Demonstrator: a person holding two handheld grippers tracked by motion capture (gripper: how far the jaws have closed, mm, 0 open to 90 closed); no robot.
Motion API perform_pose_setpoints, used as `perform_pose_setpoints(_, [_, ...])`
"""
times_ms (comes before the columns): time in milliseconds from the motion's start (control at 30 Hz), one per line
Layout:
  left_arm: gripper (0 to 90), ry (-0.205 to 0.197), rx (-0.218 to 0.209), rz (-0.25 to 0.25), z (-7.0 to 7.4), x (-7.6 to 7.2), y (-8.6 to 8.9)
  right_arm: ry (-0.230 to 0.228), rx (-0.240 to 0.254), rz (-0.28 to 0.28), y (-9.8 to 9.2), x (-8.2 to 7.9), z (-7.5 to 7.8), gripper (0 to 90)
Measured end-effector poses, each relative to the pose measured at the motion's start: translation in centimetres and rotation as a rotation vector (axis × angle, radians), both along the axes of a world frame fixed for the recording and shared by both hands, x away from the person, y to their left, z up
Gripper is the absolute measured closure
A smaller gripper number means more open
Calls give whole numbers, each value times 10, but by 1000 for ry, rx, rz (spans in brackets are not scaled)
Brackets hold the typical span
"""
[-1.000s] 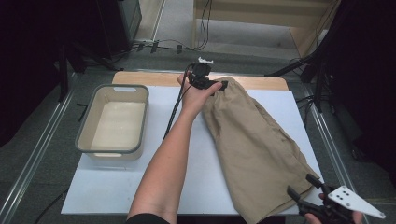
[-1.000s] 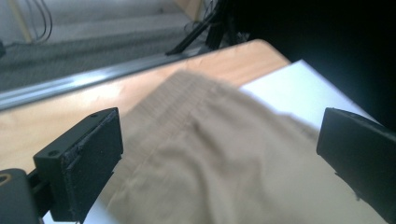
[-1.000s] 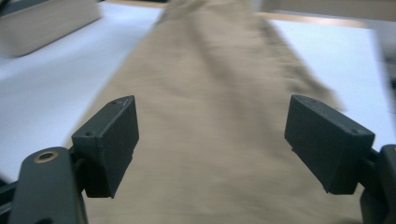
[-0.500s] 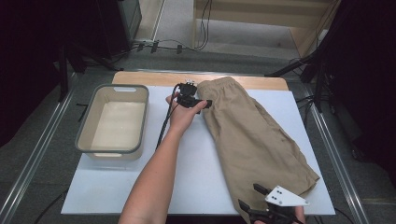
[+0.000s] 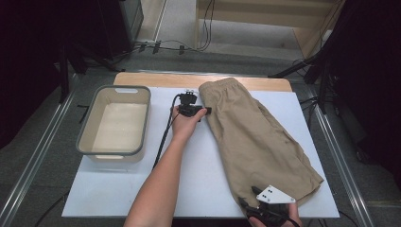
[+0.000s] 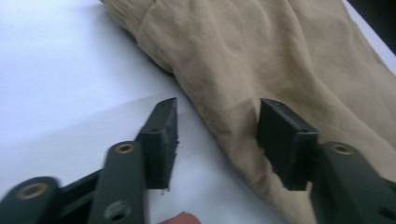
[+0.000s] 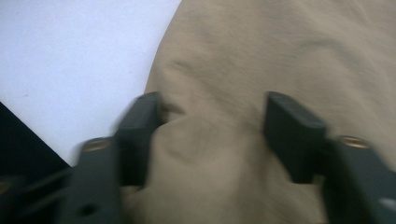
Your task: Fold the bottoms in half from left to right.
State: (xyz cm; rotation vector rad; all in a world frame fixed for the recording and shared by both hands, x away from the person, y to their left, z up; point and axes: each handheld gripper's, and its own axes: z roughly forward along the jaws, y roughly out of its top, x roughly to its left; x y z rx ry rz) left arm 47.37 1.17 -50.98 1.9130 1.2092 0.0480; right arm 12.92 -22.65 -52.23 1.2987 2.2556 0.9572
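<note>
Tan shorts (image 5: 257, 142) are spread on the white table (image 5: 198, 189), right of the grey bin (image 5: 116, 124). The left gripper (image 6: 217, 135) has been closing astride the far left edge, not yet clamped. The right gripper (image 7: 212, 135) has been closing over the near hem, cloth bunched, unclamped. Risk: one layer may be caught, or the edge missed.
</note>
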Motion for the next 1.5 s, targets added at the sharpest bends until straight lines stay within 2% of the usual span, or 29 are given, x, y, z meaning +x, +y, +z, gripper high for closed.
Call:
perform_pose_setpoints(67, [514,10,-17,12,-2,0,-3,9,4,6,-2,0,1,584])
perform_pose_setpoints(167, [600,16,-25,21,-4,0,-6,30,6,15,-7,1,3,767])
perform_pose_setpoints(267, [714,24,-11,19,-4,0,-8,52,29,8,-12,4,4,850])
perform_pose_setpoints(333, [798,32,-18,20,-4,1,-7,55,36,16,-13,5,4,858])
perform_pose_setpoints(400, [835,32,-9,19,-1,1,-6,46,51,31,-14,5,4,861])
perform_pose_setpoints(567, [843,17,24,-6,9,3,-2,15,81,52,-8,0,10,863])
perform_pose_setpoints(667, [843,12,43,-3,15,4,1,6,103,78,2,-2,15,863])
perform_pose_setpoints(800, [844,8,68,0,22,5,9,-2,131,118,20,-2,19,864])
perform_pose_setpoints(967, [844,-1,105,-1,32,6,21,-23,127,172,50,-5,24,864])
perform_pose_setpoints(1133, [843,-21,133,14,42,4,34,-29,153,229,78,-1,27,864])
perform_pose_setpoints(1267, [844,-41,159,21,50,4,45,-47,175,254,98,2,33,864])
perform_pose_setpoints(1433, [845,-64,167,41,58,2,56,-61,185,288,119,5,39,865])
perform_pose_setpoints(1500, [814,-82,173,73,59,-2,58,-63,198,309,124,8,40,858])
